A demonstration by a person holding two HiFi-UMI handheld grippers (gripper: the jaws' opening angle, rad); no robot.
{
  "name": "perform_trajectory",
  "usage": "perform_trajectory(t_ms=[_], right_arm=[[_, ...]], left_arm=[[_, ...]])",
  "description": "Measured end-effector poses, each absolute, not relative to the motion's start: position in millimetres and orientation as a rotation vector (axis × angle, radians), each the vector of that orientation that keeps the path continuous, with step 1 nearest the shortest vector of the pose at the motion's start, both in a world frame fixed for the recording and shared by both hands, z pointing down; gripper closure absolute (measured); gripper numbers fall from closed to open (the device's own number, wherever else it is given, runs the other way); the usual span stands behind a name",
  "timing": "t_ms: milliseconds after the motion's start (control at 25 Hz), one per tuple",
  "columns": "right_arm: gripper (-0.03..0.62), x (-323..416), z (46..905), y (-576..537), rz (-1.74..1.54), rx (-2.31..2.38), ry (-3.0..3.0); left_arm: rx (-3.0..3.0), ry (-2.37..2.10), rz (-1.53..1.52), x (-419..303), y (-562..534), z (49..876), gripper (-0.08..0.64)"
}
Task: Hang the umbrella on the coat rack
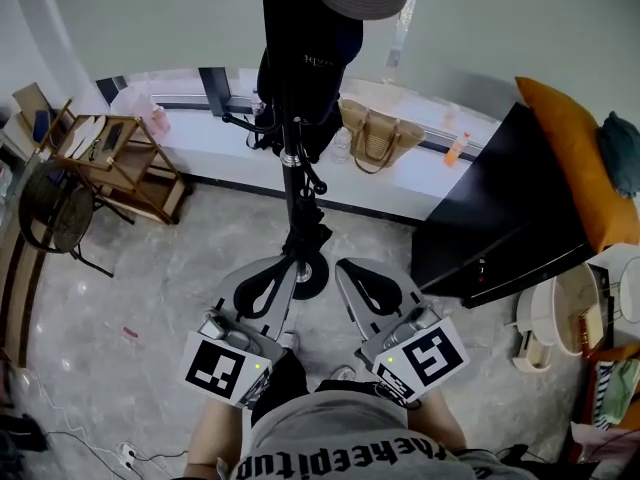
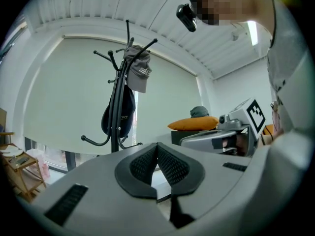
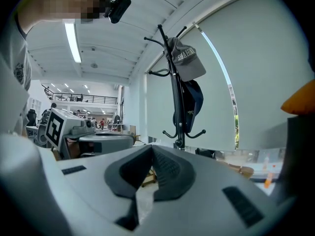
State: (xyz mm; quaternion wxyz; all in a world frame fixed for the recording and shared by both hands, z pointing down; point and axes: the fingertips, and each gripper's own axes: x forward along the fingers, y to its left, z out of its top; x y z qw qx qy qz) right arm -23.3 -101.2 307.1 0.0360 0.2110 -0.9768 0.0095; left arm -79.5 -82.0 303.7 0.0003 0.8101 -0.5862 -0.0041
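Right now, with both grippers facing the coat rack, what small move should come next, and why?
Probably open the jaws first: the left gripper and right gripper are both shut and empty, pointing at the coat rack just ahead. I cannot clearly make out the umbrella yet.

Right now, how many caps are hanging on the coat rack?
2. A grey fabric cap sits on an upper hook of the black metal coat rack; a dark blue cap hangs below it against the pole. The far side may hide more.
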Motion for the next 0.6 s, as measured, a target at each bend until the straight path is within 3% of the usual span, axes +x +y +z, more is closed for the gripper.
perform_trajectory(t_ms=[600], right_arm=[[0.581,-32,304,-105,0.016,0.667,-3.003]], left_arm=[[2.574,-1.811,0.025,-84,-85,302,0.545]])
